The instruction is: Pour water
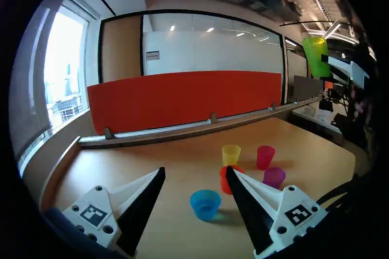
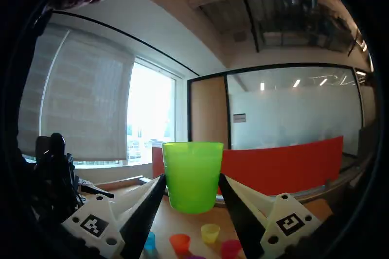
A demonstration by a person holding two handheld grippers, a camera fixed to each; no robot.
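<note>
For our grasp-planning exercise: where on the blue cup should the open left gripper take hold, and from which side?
I'd grip the blue cup across its side wall, just under the rim, approaching level from the near side. It stands upright, mouth up, tapering downward, and the orange cup stands close behind.

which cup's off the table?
The green translucent plastic cup, held upright in the right gripper; blue, orange, yellow, pink, purple ones sit on the wooden table.

Left gripper view: a small orange plastic cup [image 1: 223, 183] sits half hidden behind the left gripper's black finger [image 1: 243, 205]. Right gripper view: a small blue plastic cup [image 2: 150, 243] is mostly hidden behind the right gripper's black finger [image 2: 143, 217].
</note>
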